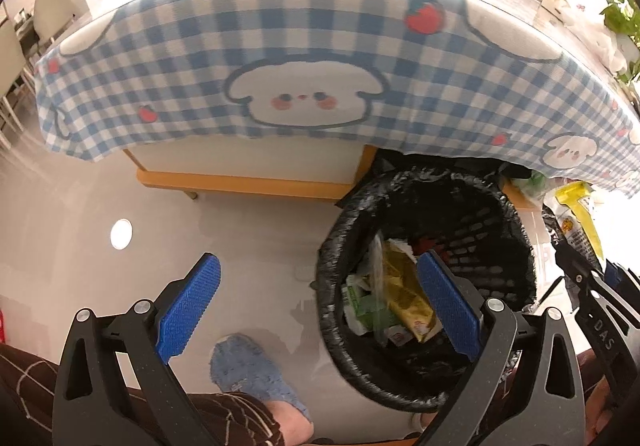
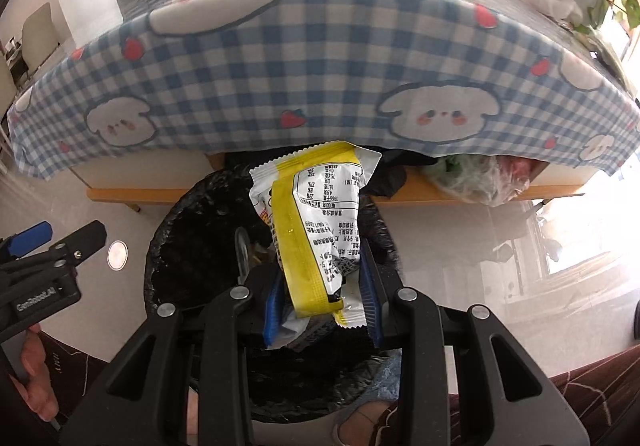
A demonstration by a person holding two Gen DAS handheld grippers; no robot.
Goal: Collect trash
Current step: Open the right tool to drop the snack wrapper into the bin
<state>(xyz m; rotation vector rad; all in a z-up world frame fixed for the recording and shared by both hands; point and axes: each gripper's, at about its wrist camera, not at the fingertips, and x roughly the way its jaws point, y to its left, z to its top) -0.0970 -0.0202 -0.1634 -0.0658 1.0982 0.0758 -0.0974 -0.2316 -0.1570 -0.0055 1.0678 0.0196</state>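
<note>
Yellow-and-white wrapper [image 2: 316, 230] is pinched in my right gripper [image 2: 320, 310], hanging right over the bin [image 2: 168, 246]. Left gripper [image 1: 316, 310] is spread wide and empty beside it. Drop step, I reckon: next I just let go so it falls in.

Black claws [image 1: 320, 310], ribbed blue pads [image 1: 188, 310]
</note>
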